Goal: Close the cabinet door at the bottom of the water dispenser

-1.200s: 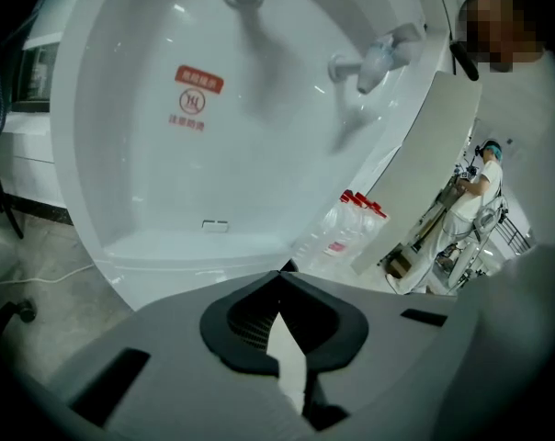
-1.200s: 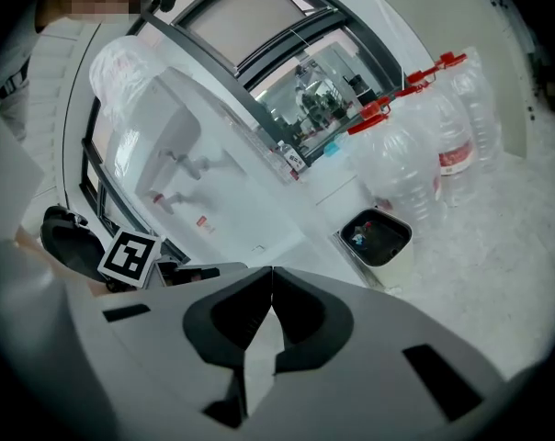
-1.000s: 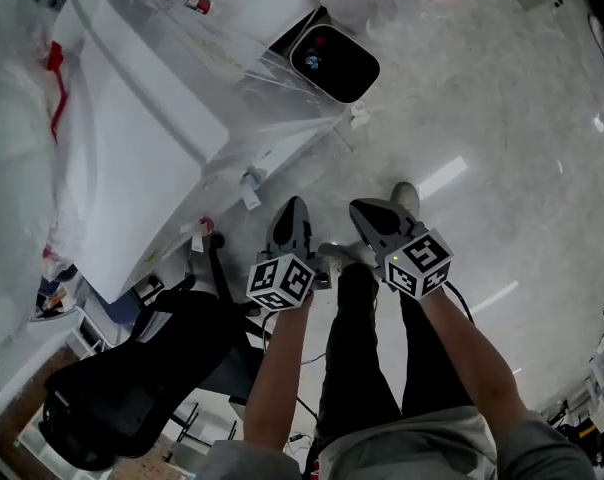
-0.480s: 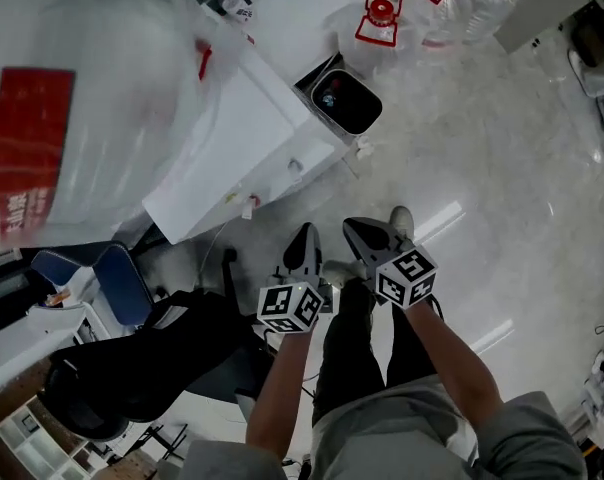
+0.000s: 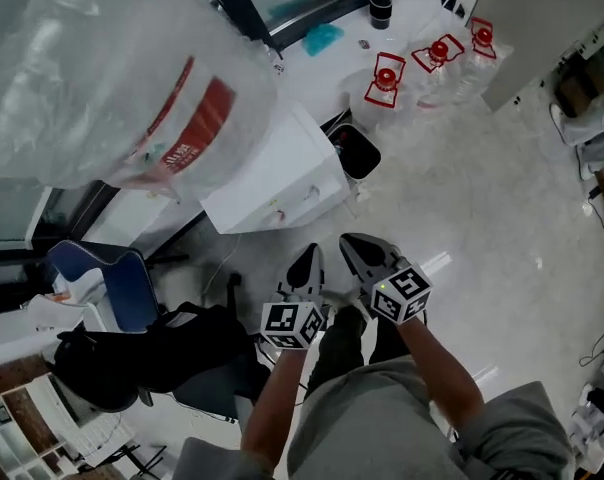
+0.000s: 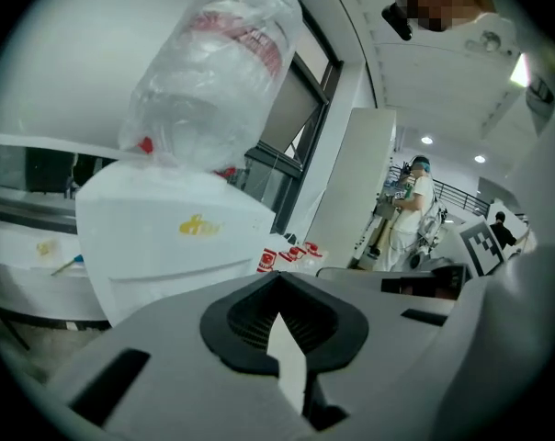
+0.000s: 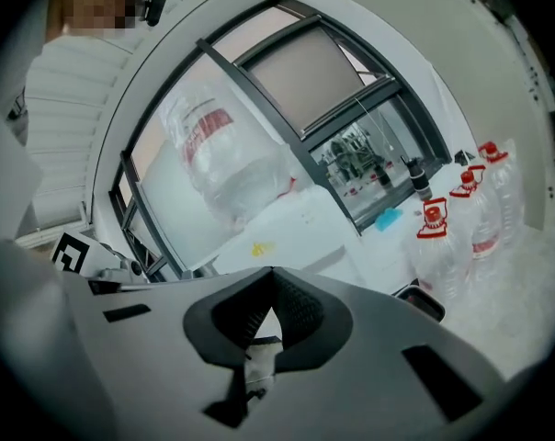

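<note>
The white water dispenser (image 5: 282, 173) stands ahead of me with a big clear bottle (image 5: 112, 68) upside down on top. From above I cannot see its bottom cabinet door. Both grippers are held side by side over my legs, short of the dispenser and touching nothing. My left gripper (image 5: 309, 254) is shut and empty, and so is my right gripper (image 5: 352, 241). In the left gripper view the left gripper (image 6: 282, 331) points at the dispenser's upper body (image 6: 167, 246); its lower part is hidden. In the right gripper view the right gripper (image 7: 264, 327) looks at the dispenser (image 7: 287, 223) and bottle (image 7: 222, 159).
Clear water jugs with red caps (image 5: 387, 76) stand on the floor behind the dispenser, with a black bin (image 5: 358, 151) beside it. A black office chair (image 5: 132, 358) and a blue chair (image 5: 107, 273) are at my left. A person in white (image 6: 411, 205) stands far off.
Both grippers and my head have risen; the dispenser now looks smaller and farther below, and its top bottle and the jugs have come into view. Both grippers stayed shut.
</note>
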A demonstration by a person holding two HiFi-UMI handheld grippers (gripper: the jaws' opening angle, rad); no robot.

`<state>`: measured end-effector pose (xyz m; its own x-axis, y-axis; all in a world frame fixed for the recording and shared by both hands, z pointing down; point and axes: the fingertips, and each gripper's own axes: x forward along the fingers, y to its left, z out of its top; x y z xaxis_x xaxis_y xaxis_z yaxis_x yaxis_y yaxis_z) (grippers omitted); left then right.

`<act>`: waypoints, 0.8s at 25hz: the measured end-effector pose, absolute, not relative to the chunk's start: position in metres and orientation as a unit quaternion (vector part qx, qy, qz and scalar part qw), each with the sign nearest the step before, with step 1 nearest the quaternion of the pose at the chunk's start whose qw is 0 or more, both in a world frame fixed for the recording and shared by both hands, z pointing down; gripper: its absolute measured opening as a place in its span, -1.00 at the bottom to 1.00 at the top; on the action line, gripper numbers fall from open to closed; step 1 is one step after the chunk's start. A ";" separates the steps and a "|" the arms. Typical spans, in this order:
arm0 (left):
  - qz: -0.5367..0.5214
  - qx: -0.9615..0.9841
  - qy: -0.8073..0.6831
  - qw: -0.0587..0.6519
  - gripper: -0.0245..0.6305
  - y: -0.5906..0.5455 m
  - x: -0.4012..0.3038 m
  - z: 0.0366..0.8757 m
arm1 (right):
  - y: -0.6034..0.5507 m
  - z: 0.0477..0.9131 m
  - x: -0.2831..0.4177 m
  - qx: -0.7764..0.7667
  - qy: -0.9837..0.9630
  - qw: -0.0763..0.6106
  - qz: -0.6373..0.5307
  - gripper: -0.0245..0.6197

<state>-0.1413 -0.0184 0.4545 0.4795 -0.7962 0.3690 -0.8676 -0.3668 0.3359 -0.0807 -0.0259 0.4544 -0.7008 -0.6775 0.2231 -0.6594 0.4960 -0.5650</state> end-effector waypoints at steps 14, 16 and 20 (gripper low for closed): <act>0.042 0.858 -0.494 0.133 -0.91 -0.027 -0.133 0.286 | -0.029 0.294 -0.093 -0.377 0.900 0.042 -0.214 -0.90; 0.032 0.859 -0.496 0.120 -0.91 -0.027 -0.135 0.270 | -0.031 0.277 -0.092 -0.383 0.901 0.051 -0.197 -0.90; 0.021 0.862 -0.497 0.098 -0.91 -0.024 -0.138 0.249 | -0.030 0.255 -0.089 -0.395 0.900 0.065 -0.170 -0.90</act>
